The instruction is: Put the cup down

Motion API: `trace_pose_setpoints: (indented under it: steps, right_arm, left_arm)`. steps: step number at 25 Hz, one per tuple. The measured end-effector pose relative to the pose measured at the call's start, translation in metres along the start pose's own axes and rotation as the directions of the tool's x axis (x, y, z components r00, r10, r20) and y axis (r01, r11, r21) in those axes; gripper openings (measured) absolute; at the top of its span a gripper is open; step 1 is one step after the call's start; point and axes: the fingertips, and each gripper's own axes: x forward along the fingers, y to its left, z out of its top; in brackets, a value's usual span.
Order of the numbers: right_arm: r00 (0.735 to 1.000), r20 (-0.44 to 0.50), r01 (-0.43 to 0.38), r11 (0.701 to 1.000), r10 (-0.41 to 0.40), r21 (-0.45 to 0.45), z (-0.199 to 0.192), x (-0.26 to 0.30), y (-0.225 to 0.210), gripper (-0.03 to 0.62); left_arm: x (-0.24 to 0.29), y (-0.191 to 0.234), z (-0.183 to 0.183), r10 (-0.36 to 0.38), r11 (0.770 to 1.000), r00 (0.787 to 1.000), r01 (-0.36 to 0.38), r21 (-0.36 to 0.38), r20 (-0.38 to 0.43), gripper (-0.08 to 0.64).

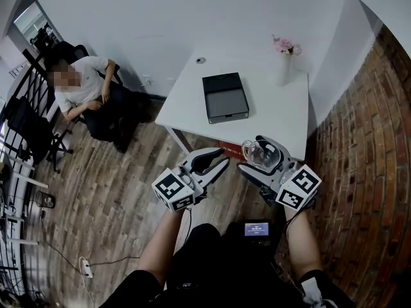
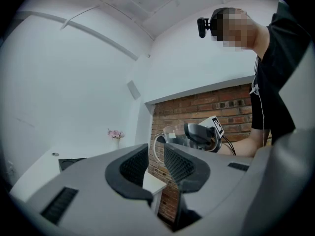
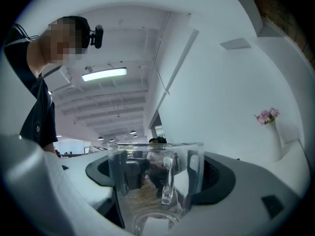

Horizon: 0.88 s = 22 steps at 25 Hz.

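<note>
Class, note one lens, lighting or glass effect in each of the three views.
Head view: the fisheye curves the brick wall. Left gripper view: black round vignette; the near fingers loom large. Right gripper view: the ceiling light glares, and the glass cup warps what lies behind it.

Left tongs point(image 1: 219, 160) apart, empty; right tongs point(image 1: 253, 153) tight on cup point(image 1: 262, 154).

— The cup point(image 3: 155, 181)?
— Clear glass, glossy and smooth.
— And the left gripper point(image 2: 156, 156)?
— Grey matt plastic, with black meshed pads point(image 2: 132, 165).
— The table point(image 1: 282, 117), the box point(image 1: 225, 97)?
— Smooth white; dark and matt.
— The floor point(image 1: 109, 185) and wall point(image 1: 366, 140)?
— Worn wood planks; rough red brick.
</note>
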Motion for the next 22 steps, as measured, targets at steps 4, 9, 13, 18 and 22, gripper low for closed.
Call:
trace_pose_setpoints:
  steps: [4,9,13,18,22]
  right_arm:
    - [1.000,-0.002,-0.005,1.000,0.005,0.005,-0.001,0.009,-0.011,0.427]
    - [1.000,-0.011,0.001,1.000,0.000,0.011,-0.004,0.021,-0.028,0.428]
    - [1.000,-0.014,0.016,1.000,-0.016,0.009,-0.004,0.034,-0.046,0.428]
    - [0.999,-0.011,0.045,0.999,-0.045,0.003,-0.001,0.057,-0.078,0.428]
    - [0.998,-0.013,0.069,0.998,-0.069,0.006,0.003,0.088,-0.101,0.428]
  left_arm:
    - [0.004,0.017,-0.001,0.018,1.000,1.000,-0.018,0.005,-0.012,0.092]
    - [0.011,0.039,-0.003,0.027,1.000,1.000,-0.027,-0.007,-0.001,0.092]
    - [0.019,0.063,-0.004,0.019,1.000,1.000,-0.019,-0.016,0.008,0.092]
    - [0.034,0.102,0.000,-0.008,1.000,1.000,0.008,-0.006,0.017,0.092]
    - [0.037,0.142,0.005,-0.019,1.000,1.000,0.020,-0.017,0.015,0.092]
